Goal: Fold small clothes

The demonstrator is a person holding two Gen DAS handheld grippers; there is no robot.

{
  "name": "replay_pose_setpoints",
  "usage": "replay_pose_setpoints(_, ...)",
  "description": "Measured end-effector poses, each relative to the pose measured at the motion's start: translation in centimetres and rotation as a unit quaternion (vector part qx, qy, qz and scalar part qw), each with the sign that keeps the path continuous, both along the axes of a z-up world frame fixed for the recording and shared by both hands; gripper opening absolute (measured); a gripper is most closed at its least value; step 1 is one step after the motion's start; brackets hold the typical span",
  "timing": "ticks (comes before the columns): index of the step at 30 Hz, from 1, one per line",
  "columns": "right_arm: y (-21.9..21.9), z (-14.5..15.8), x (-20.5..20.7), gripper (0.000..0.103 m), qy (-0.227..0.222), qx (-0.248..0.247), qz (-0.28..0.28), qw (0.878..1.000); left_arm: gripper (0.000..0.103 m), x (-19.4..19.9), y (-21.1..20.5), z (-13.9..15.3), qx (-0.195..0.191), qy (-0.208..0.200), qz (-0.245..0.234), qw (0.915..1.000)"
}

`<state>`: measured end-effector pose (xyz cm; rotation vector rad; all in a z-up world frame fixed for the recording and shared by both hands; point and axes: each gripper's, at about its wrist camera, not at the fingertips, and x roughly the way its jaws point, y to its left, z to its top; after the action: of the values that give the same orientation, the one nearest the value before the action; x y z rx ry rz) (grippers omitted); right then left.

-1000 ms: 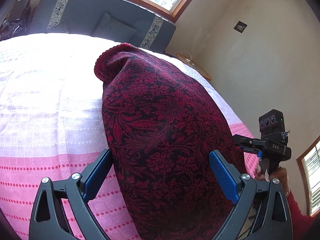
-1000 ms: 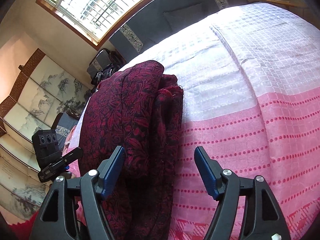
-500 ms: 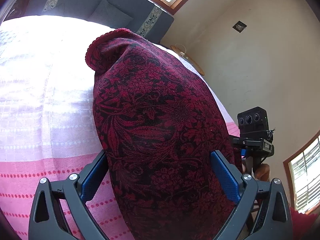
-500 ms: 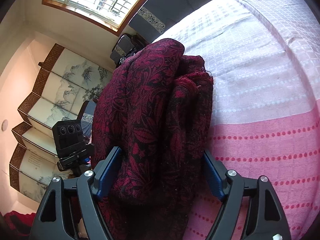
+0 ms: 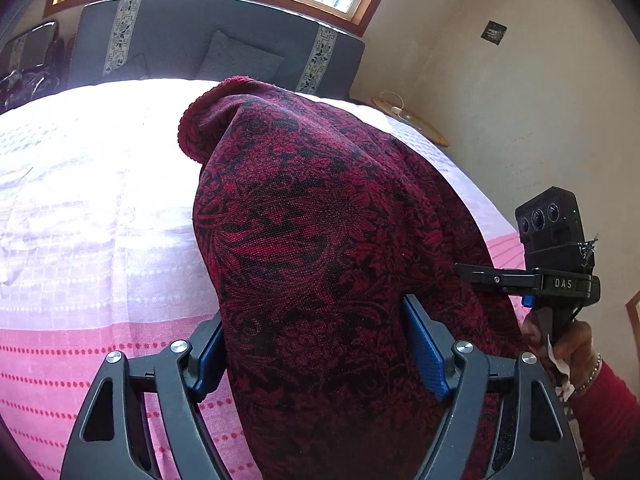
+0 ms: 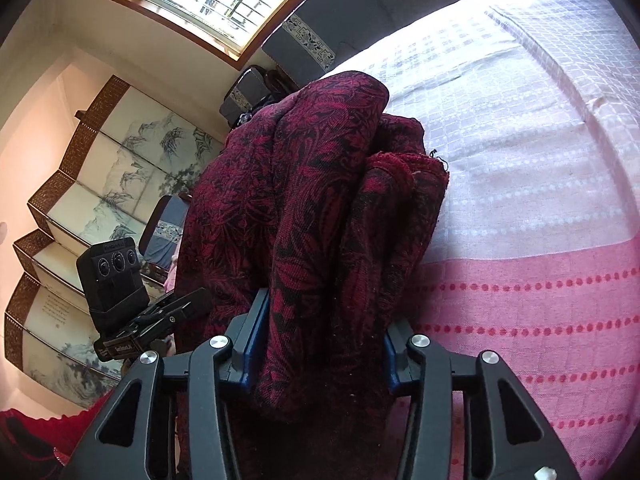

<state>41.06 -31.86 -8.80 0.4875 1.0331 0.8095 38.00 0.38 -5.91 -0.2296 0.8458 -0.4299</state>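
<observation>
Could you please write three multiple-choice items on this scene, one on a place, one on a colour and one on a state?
1. Where does the cloth lie?
A on a bed cover
B in a basket
C on a chair

2. What colour is the cloth?
A plain blue
B dark red with black pattern
C white

3. How is the right gripper?
A wide open, empty
B out of view
C closed on bunched cloth

Answers: 1 A, the pink and white bed cover lies under it; 2 B, a floral weave shows; 3 C, both pads press the folds.
</observation>
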Motion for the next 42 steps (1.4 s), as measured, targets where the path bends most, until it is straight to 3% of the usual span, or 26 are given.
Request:
replay_pose_setpoints(6, -0.1, 0.7, -1.0, 0.037, -0.015, 0.02, -0.025, 0.999, 0.064, -0.9, -0.7, 0.9, 0.027, -0.016, 0.012, 0.9994)
replay_pose_setpoints(22, 2.8, 1.3, -0.9, 0.036, -0.015, 0.072, -0.028, 0.997, 0.064, -2.6, 2.9, 3.6, 0.064, -0.046, 0.058, 0.9952)
replay_pose_setpoints(42, 7.9, 2.1, 1.8, 0.036, -0.027, 0.075, -0.002, 0.997, 0.064, -0.6, 8.7, 5.0, 0.092, -0.075, 0.11, 0.9869)
